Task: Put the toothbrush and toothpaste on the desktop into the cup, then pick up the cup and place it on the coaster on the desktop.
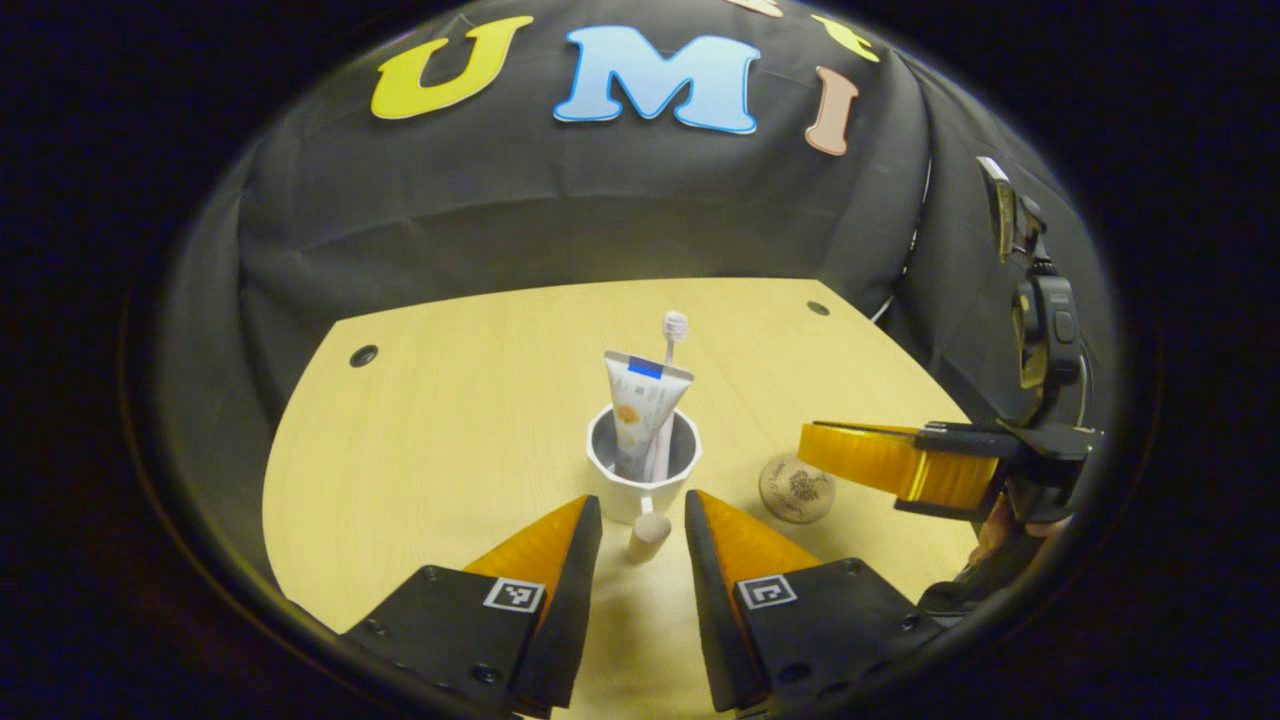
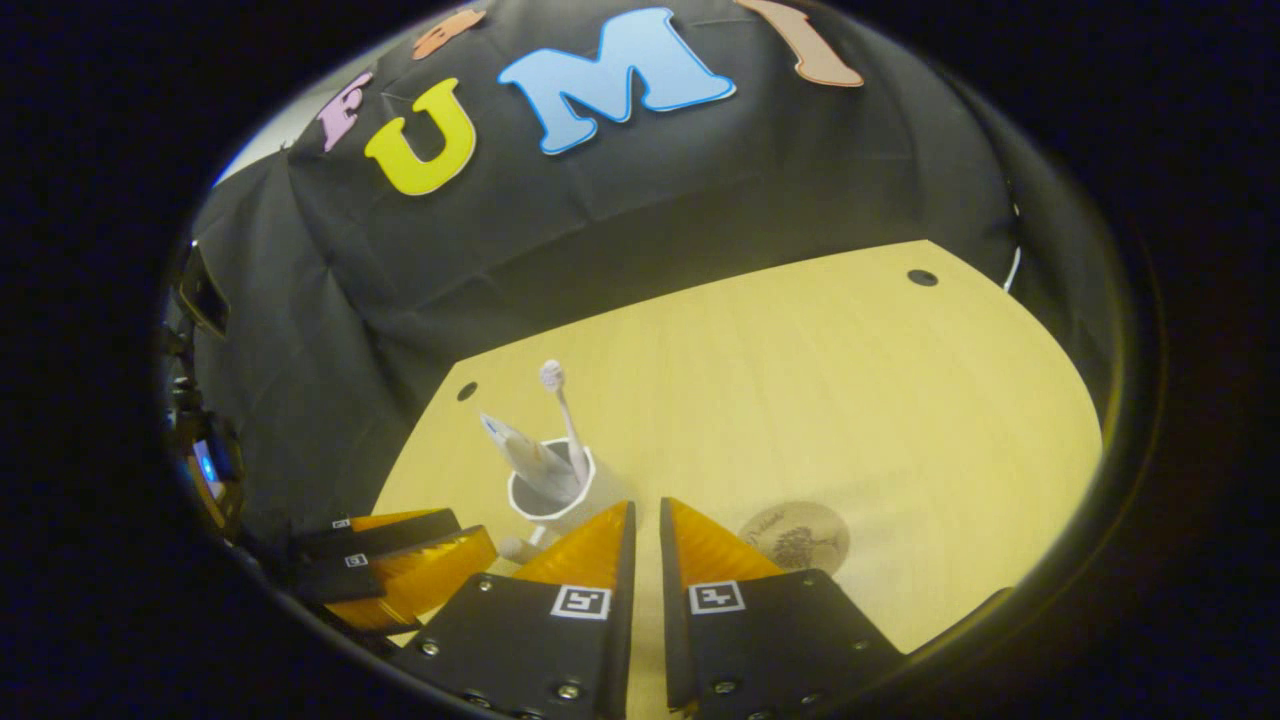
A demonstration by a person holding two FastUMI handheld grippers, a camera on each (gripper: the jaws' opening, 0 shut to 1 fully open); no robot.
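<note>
Toothbrush (image 1: 674, 330), toothpaste (image 1: 642, 400): I see both in cup (image 1: 643, 470) | cup: on desk (image 1: 450, 440), coaster (image 1: 796, 488) at its 3 o'clock, unoccupied | left hand-held gripper (image 1: 643, 525): spread astride cup handle | right hand-held gripper (image 2: 646, 525): nearly pressed together, empty | left: seat cup on coaster.

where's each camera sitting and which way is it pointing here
Left gripper view: rides on the left gripper, looking forward and down at the cup; its handle lies between the open jaws; the right gripper is at right.
Right gripper view: rides on the right gripper, jaws nearly closed on nothing, looking down at the desktop; the left gripper is at lower left.
Shared: cup with toothbrush and toothpaste, coaster.
</note>
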